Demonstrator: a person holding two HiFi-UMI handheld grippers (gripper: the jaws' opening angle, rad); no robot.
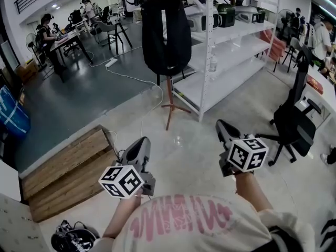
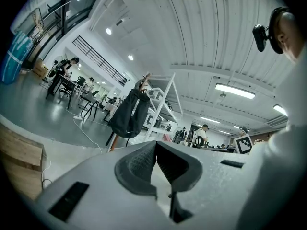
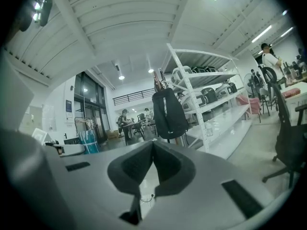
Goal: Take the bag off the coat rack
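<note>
Far left: blue sack (image 1: 9,112) by the wall, with people (image 1: 47,28) at desks on the dark floor beyond it. Low wooden platform (image 1: 65,169) on the pale floor, and a black tangle of gear (image 1: 71,239) near its front corner, too small to identify. Left gripper (image 1: 140,145) held low, just right of the platform, pointing ahead; jaws together, pads meeting at the tips, nothing between them. Centre, well ahead of both grippers: coat rack (image 1: 169,101), a wooden pole on splayed feet. The black bag (image 1: 167,33) hangs upright from its top, a pale stripe down its front. Neither gripper touches it. A white cable (image 1: 131,77) trails over the floor left of the rack's base. Just right of the rack: white metal shelving (image 1: 231,56), with cases on the upper shelves. Right gripper (image 1: 223,127) held about level with the other one and aimed toward the rack; jaws closed against each other, empty. Far right: black office chair (image 1: 294,122) on castors, beside a table edge (image 1: 323,96), with more people behind.
</note>
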